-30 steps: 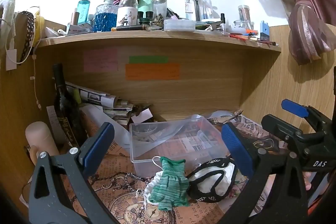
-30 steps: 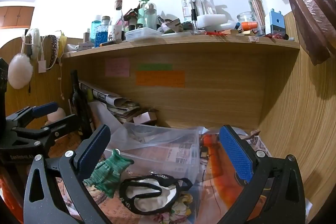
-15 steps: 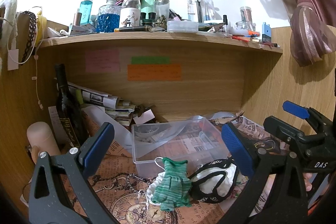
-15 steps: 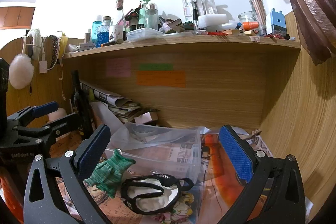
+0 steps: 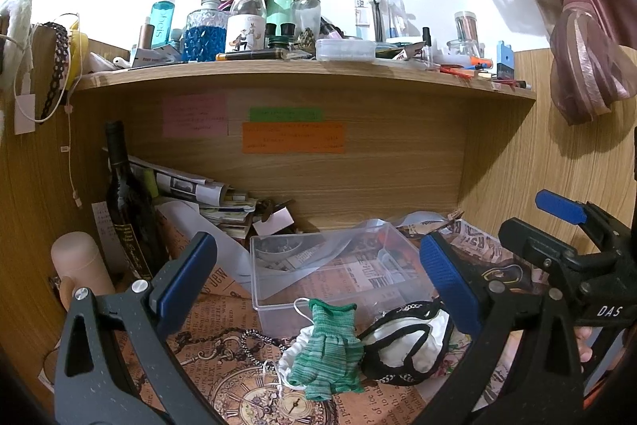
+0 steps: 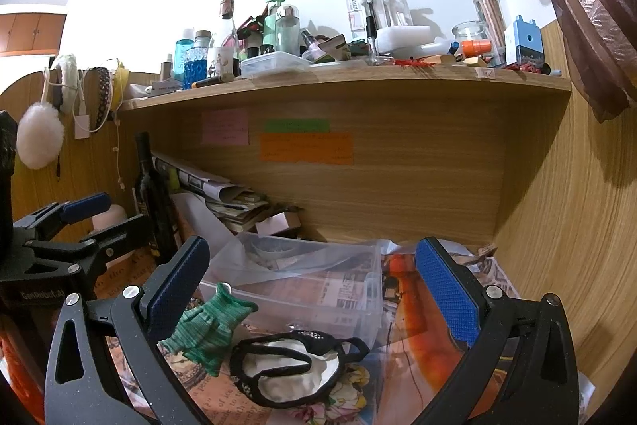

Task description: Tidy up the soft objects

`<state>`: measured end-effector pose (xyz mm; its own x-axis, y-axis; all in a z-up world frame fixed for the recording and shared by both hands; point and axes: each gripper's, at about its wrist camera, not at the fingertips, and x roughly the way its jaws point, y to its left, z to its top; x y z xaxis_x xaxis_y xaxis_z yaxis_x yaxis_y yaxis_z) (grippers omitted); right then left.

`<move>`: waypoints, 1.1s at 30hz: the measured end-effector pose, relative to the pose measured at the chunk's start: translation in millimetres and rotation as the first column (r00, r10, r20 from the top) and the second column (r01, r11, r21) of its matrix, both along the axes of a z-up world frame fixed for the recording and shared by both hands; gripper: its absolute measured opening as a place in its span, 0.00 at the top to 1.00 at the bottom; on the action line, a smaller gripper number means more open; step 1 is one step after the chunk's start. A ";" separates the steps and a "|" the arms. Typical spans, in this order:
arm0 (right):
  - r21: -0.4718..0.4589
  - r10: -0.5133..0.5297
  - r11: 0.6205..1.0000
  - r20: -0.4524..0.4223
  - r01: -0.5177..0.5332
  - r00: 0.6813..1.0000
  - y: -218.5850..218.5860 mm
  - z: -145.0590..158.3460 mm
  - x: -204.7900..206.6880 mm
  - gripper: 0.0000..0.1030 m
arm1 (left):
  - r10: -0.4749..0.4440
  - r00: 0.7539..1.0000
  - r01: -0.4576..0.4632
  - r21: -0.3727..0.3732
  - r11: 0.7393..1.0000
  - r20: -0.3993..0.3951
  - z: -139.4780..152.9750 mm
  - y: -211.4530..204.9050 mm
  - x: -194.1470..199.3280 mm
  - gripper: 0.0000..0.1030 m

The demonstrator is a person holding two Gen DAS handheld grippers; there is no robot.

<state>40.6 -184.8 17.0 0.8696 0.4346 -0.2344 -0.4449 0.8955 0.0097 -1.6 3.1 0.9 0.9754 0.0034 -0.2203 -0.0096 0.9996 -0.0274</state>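
A green knitted glove (image 5: 328, 353) lies on a white ruffled cloth (image 5: 292, 357) on the paper-covered desk, in front of a clear plastic box (image 5: 338, 273). A white eye mask with black straps (image 5: 410, 341) lies to its right. The glove (image 6: 207, 329), mask (image 6: 286, 365) and box (image 6: 314, 289) also show in the right wrist view. My left gripper (image 5: 318, 281) is open and empty, above the glove. My right gripper (image 6: 314, 285) is open and empty, above the mask.
A dark wine bottle (image 5: 127, 202), a beige cylinder (image 5: 77, 265) and stacked newspapers (image 5: 191, 186) stand at the back left. A cluttered shelf (image 5: 302, 70) of bottles overhangs the nook. Wooden walls close in the left and right (image 6: 557, 226).
Both views have shifted slightly; the glove and mask sit a little lower and nearer in frame. Both grippers stay open and nothing has been picked up.
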 end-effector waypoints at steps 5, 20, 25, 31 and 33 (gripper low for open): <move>0.005 0.001 1.000 0.000 -0.001 1.000 0.4 -0.3 -0.1 0.00 | 0.000 1.000 0.000 0.003 1.000 0.000 0.4 -0.5 0.7 0.00; 0.006 -0.001 1.000 -0.002 0.001 1.000 0.2 0.4 -0.7 0.00 | 0.002 1.000 -0.002 0.007 1.000 -0.003 1.2 -1.1 1.5 0.00; 0.009 0.000 1.000 -0.001 0.000 1.000 -0.3 1.2 -1.0 0.00 | 0.001 1.000 -0.001 0.007 1.000 -0.001 1.8 -0.6 1.9 0.00; 0.011 0.000 1.000 -0.002 0.000 1.000 -0.5 1.2 -1.1 0.00 | 0.003 1.000 -0.003 0.009 1.000 0.000 1.9 -1.2 1.5 0.00; 0.011 0.001 1.000 -0.002 -0.001 1.000 -0.8 1.2 -0.6 0.00 | 0.003 1.000 -0.003 0.008 1.000 0.000 1.8 -1.1 1.4 0.00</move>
